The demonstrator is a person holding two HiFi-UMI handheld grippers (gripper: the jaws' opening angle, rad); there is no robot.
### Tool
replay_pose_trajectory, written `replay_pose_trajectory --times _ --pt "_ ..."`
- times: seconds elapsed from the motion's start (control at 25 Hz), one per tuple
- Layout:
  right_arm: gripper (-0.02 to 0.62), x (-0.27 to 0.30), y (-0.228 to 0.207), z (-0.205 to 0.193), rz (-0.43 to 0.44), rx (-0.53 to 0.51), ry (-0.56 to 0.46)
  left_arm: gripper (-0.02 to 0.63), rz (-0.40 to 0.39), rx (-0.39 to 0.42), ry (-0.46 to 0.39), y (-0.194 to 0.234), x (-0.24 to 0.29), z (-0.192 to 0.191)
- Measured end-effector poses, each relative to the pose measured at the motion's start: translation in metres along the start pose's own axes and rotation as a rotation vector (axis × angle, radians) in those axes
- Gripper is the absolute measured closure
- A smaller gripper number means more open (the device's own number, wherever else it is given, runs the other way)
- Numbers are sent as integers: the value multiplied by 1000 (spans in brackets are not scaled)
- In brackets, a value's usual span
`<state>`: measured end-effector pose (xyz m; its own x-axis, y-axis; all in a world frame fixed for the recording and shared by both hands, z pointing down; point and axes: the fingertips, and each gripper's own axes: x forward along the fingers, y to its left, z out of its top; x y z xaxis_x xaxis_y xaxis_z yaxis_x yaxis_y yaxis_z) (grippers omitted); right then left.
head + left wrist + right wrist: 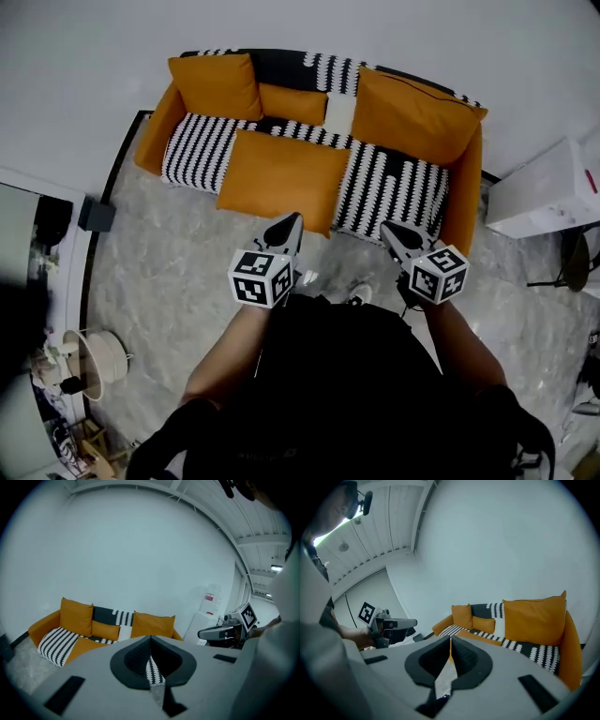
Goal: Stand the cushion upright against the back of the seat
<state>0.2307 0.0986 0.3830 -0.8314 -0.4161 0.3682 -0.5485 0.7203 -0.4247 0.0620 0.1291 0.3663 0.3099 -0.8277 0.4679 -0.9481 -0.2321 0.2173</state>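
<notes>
- The flat orange cushion (281,178) is lying on the striped seat of the sofa (398,192). It is just ahead of the left gripper (293,219), and ahead and to the left of the right gripper (387,228). It is not yet leaning on the seat back.
- Both pairs of jaws are sitting pressed together with nothing between them, and both are pointing toward the sofa from short of its front edge.
- To do this step well, the jaws should be opening before they are reaching the cushion's near edge.
- Each gripper should be taking one near corner, biting deep into the soft cover so that it is not slipping out.
- The near edge should then be rising and swinging away from the jaws, with the far edge staying on the seat as a hinge.
- The small orange cushion (292,103) is sitting beyond the flat one, against the back. Between the upright cushion (216,86) on the left and the large cushion (412,117) on the right, the gap is looking tight. So the lift should be going slowly and squarely.
- No brand or word is showing clearly. The cubes are carrying only square marker patterns.
- The white box (548,187), to the right of the right jaws, is bearing a red mark, possibly a label, too small to read.
</notes>
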Motion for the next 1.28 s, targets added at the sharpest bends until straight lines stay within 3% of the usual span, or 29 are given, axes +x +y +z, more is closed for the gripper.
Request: replay_pose_trajectory --times 0.2,0.36,0.6,0.84,1.04,1.28 --pt "557 58 31 -5 25 12 42 591 43 -13 -1 61 -37 -10" --pt "557 114 60 -9 -9 -1 63 591 57 -13 29 131 -66 -23" --pt "557 178 93 -8 -141 23 65 591 30 -8 50 243 -89 -22" --pt "557 213 92 -18 -319 38 71 591 6 18 67 333 -107 -23" --pt "557 218 85 -47 -440 83 118 589 23 21 138 397 -123 -50" --pt "557 216 80 -95 -496 107 226 590 83 29 243 452 -106 -91"
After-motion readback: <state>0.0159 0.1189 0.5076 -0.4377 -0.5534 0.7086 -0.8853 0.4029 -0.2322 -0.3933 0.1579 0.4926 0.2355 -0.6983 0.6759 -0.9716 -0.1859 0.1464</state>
